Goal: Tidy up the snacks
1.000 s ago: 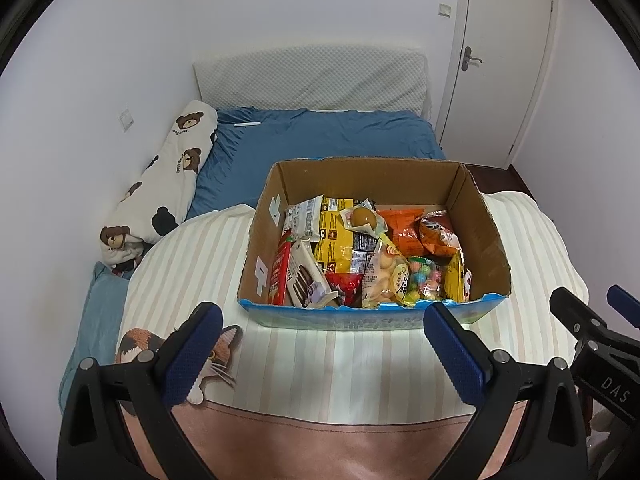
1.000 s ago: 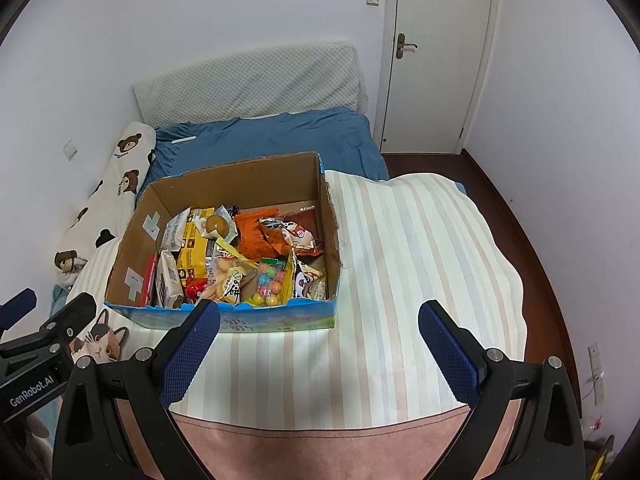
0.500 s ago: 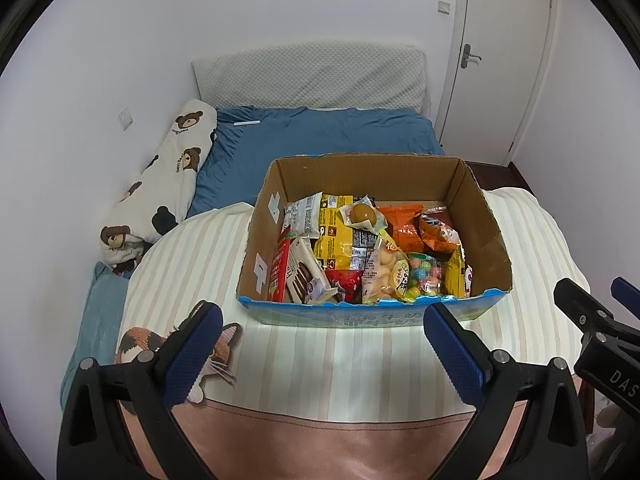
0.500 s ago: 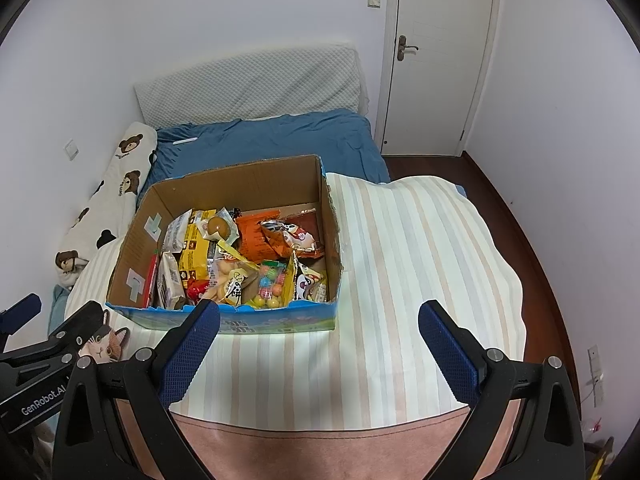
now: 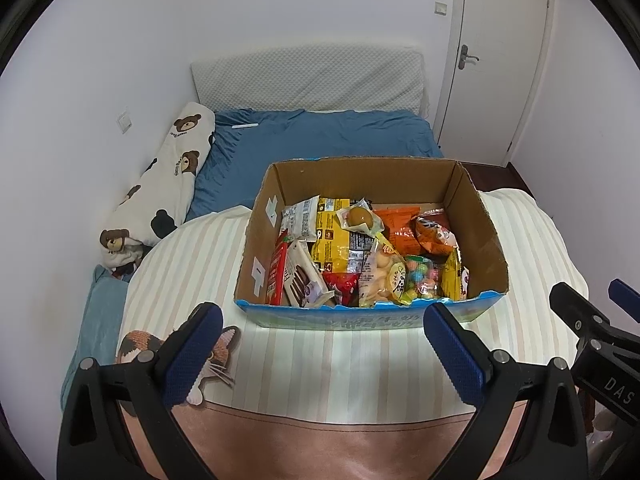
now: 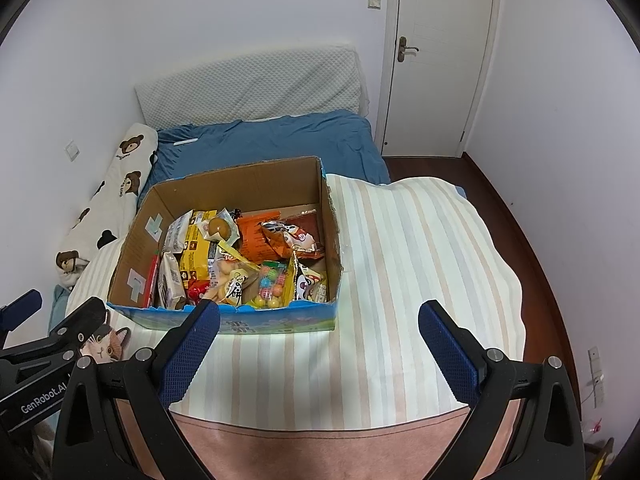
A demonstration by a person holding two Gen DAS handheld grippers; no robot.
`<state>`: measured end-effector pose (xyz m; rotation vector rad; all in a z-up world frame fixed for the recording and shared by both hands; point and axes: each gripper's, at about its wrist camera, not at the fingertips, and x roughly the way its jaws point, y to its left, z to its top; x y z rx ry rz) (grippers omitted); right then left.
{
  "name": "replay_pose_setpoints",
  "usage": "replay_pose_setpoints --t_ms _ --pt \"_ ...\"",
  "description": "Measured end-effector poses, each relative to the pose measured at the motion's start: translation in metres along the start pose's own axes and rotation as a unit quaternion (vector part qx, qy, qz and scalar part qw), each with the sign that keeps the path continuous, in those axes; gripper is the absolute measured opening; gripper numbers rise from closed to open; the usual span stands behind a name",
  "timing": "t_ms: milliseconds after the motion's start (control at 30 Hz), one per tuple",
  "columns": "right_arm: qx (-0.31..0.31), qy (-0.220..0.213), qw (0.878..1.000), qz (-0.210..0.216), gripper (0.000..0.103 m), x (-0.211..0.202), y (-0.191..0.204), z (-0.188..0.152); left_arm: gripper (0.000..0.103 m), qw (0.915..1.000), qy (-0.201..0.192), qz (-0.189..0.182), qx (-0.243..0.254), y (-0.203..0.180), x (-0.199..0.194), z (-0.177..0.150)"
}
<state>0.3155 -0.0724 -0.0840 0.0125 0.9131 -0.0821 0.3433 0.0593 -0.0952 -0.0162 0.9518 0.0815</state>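
An open cardboard box (image 5: 486, 240) (image 6: 132, 256) stands on the striped tablecloth and is full of mixed snack packets: a yellow bag (image 5: 334, 236), an orange bag (image 5: 400, 226), a red packet (image 5: 279, 272), a candy bag (image 5: 422, 278). My left gripper (image 5: 318, 330) is open and empty, a little in front of the box. My right gripper (image 6: 318, 330) is open and empty, in front of the box's right corner. The right gripper also shows at the right edge of the left wrist view (image 5: 592, 328), and the left gripper shows at the left edge of the right wrist view (image 6: 44, 340).
The round table has a striped cloth (image 6: 420, 260) with a cat print (image 5: 138, 346) at the left. Behind it are a blue bed (image 5: 320, 136), a bear-print pillow (image 5: 160, 184) by the left wall, and a white door (image 6: 440, 56) at the back right.
Both grippers have drifted slightly; the box sits a little higher in the left wrist view and lower in the right wrist view. Both stay open and empty.
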Motion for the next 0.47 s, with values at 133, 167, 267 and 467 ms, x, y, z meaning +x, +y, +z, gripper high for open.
replay_pose_setpoints --t_ms 133,167,267,467 --pt "0.001 0.000 1.000 0.001 0.101 -0.0002 0.0000 -0.0005 0.103 1.0000 -0.001 -0.001 0.000 0.0000 -0.0004 0.0004" --pt "0.001 0.000 1.000 0.001 0.101 0.0000 0.0001 -0.0005 0.103 1.0000 -0.002 0.000 0.000 -0.0003 -0.0016 0.0005" --pt "0.000 0.001 1.000 0.001 0.101 0.0004 0.0001 -0.0003 0.103 1.0000 -0.004 0.003 0.002 -0.0019 -0.0022 0.0013" --pt "0.000 0.000 1.000 0.001 0.101 0.0010 -0.0009 0.0001 0.103 1.0000 -0.005 0.002 0.001 -0.0040 -0.0031 0.0021"
